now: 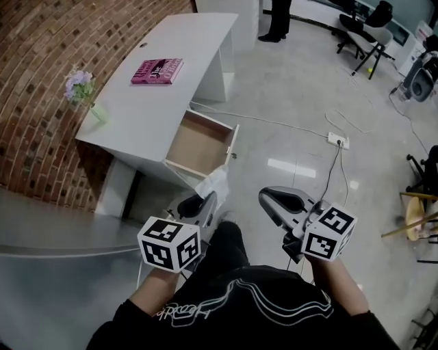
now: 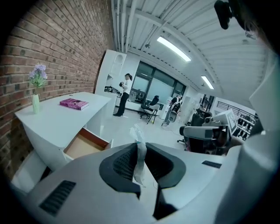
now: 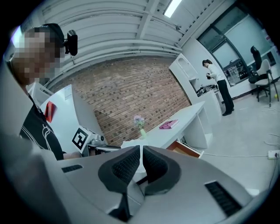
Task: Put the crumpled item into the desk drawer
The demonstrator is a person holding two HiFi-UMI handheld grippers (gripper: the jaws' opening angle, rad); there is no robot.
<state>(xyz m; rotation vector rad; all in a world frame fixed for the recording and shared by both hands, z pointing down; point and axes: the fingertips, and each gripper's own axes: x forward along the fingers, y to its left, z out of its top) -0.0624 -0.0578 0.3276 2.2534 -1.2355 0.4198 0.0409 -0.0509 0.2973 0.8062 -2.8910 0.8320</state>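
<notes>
A white, thin crumpled item (image 1: 213,183) sticks up from my left gripper (image 1: 207,200), which is shut on it; in the left gripper view the crumpled item (image 2: 141,154) is pinched between the dark pads. The white desk (image 1: 147,109) stands ahead on the left, its drawer (image 1: 200,142) pulled open and showing a bare brown bottom. The held item hangs just short of the drawer's front right corner. My right gripper (image 1: 264,199) is beside the left one, shut with nothing between its jaws. From the right gripper view, the drawer (image 3: 189,149) shows past the pads.
A pink book (image 1: 157,71) and a small vase of purple flowers (image 1: 85,92) sit on the desk by the brick wall (image 1: 41,82). A power strip (image 1: 338,141) with cables lies on the floor to the right. Office chairs (image 1: 363,31) and a standing person (image 1: 276,19) are farther off.
</notes>
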